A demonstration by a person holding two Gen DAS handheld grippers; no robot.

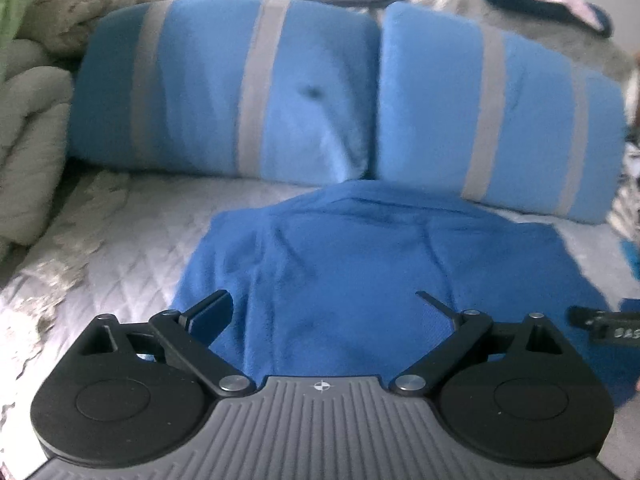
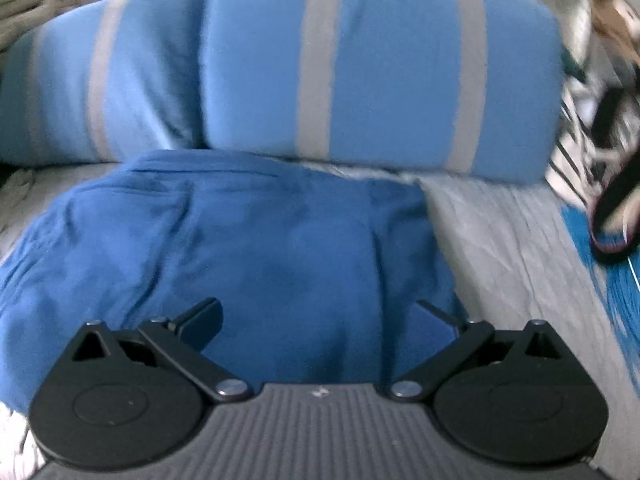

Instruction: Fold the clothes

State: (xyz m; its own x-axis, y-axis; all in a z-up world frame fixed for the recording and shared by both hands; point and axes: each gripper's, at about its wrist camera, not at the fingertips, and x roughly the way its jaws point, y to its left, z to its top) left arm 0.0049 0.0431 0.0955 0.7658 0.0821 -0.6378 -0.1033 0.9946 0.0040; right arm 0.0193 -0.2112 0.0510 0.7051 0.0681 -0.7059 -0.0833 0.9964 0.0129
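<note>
The rumpled royal-blue cloth garment (image 1: pixel 360 264) lies on the pale grey quilted bedspread (image 1: pixel 132 232), its far edge against two light-blue pillows with grey stripes (image 1: pixel 248 88). My left gripper (image 1: pixel 324 304) and right gripper (image 2: pixel 316 308) hover over its near edge, jaws spread wide, holding nothing. Biting one layer only, I judge, would drag the fold crooked.

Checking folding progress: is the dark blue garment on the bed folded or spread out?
Partly folded: the dark blue garment lies bunched with its sides turned in, creased, on the quilted bedspread, not a neat flat stack.
</note>
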